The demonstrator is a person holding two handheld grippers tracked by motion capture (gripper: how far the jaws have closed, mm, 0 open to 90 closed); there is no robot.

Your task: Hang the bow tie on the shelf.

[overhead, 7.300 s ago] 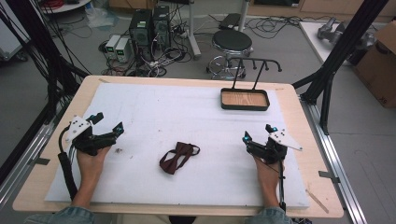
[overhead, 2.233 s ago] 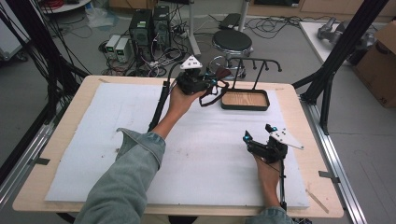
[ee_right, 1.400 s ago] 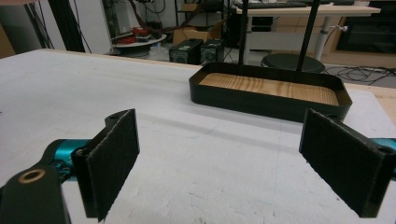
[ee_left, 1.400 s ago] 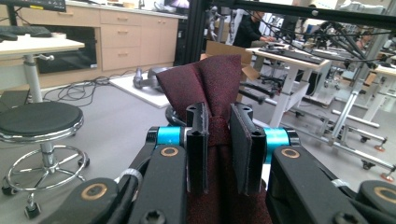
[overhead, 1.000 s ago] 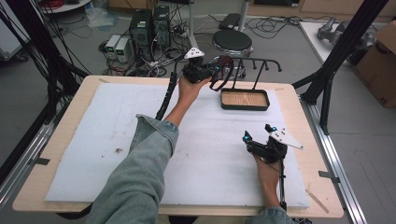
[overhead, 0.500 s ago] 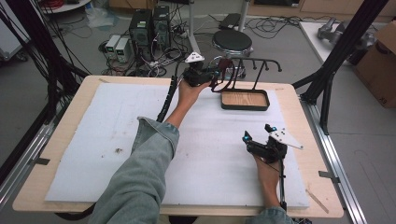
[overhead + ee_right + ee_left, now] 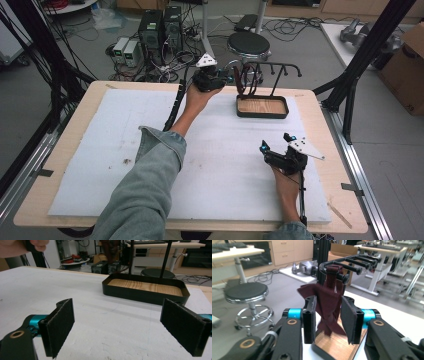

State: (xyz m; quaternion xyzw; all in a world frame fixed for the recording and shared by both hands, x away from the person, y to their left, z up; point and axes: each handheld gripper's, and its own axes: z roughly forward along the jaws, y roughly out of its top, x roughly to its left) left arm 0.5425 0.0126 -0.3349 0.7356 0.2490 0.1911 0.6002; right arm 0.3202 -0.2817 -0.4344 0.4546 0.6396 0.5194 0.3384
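Here the jaws of the left gripper (image 7: 328, 320) stand slightly parted on either side of a dark maroon fabric strap (image 7: 329, 307), whose loop is already draped over one prong of the black metal hanging rack (image 7: 352, 263); whether the pads still pinch the cloth I cannot tell for certain, though a gap shows on the right side. The cloth looks soft and limp, folding on itself as it hangs above the rack's wood-lined black tray (image 7: 262, 106). The step in hand seems to be hanging the strap, and it looks nearly complete; the next move likely calls for spreading the jaws fully and backing straight off so the fabric is not dragged from the prong. Nearer the person, the right gripper (image 7: 280, 150) rests on the white foam-covered table (image 7: 100, 150), jaws wide apart and empty.
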